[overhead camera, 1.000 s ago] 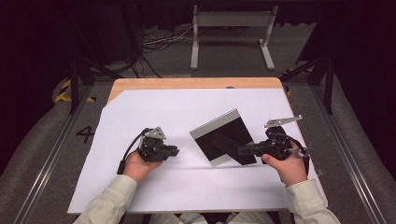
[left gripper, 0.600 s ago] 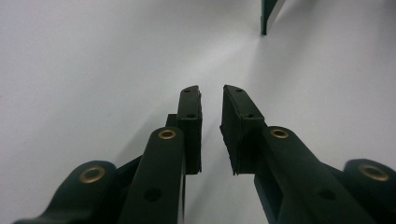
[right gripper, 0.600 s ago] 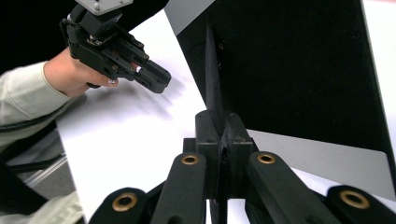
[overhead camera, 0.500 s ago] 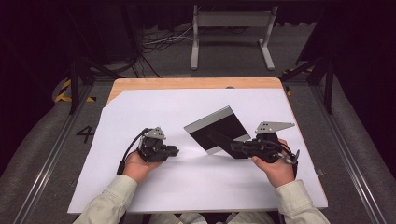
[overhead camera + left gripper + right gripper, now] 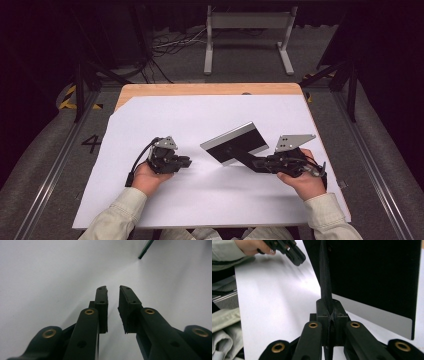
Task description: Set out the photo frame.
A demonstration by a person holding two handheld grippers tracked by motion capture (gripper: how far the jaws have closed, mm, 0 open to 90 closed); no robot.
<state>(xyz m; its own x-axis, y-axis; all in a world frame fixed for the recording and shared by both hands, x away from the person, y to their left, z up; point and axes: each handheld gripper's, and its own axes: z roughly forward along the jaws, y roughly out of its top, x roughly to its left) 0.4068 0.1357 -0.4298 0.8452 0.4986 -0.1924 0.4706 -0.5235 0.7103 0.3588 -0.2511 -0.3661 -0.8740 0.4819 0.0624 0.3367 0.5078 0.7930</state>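
Observation:
A flat black panel with a silver-grey band along one edge is tilted up off the white sheet at the table's middle right. My right gripper is shut on a thin black edge of it; in the right gripper view that edge runs straight up from between the closed jaws, and the panel's dark face stands to the right. My left gripper rests low over the sheet to the panel's left, open by a narrow gap and holding nothing. A corner of the panel shows ahead of it.
White paper covers most of the wooden table. A metal frame stand and cables lie on the floor beyond the far edge. The left gripper and a sleeve appear in the right gripper view.
My right gripper has moved left and slightly toward the person, carrying the panel with it and turning it flatter. The left gripper has stayed in place.

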